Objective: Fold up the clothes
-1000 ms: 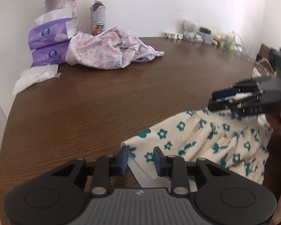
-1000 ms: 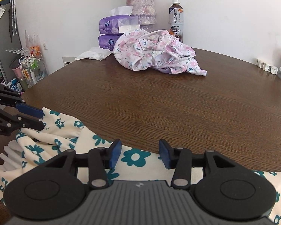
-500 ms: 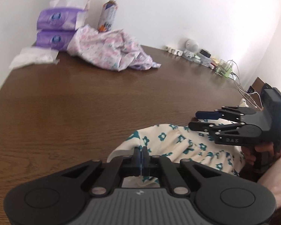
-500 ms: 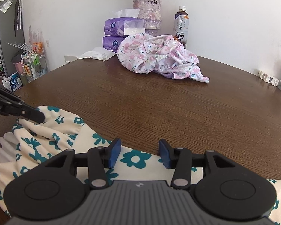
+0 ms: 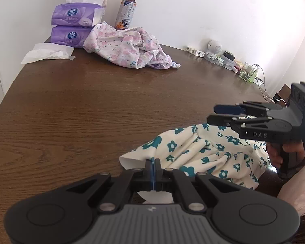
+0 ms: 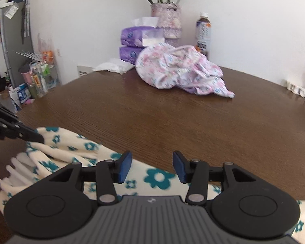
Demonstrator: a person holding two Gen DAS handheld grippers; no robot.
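Note:
A cream garment with teal flowers point(image 5: 203, 148) lies bunched at the near edge of the brown wooden table point(image 5: 81, 111). My left gripper point(image 5: 154, 163) is shut on that garment's left edge, and a white flap of fabric sticks out beside the jaws. My right gripper point(image 6: 151, 165) stands open just above the same cloth point(image 6: 71, 146), with nothing pinched between its blue pads. In the left wrist view the right gripper point(image 5: 212, 114) hovers over the cloth's far side, held by a hand point(image 5: 284, 152). A crumpled pink floral garment point(image 5: 128, 46) sits at the back.
Two purple tissue packs point(image 5: 75, 28), a drink bottle point(image 5: 126, 12) and a vase point(image 6: 166, 18) stand by the wall behind the pink garment. Loose white tissue point(image 5: 48, 55) lies at the back left. Small items and cables point(image 5: 223, 59) line the back right edge.
The left jaws closed on the cream garment's edge and have stayed shut, and the left gripper rolled and shifted a little with the fabric. The right gripper stayed open in place.

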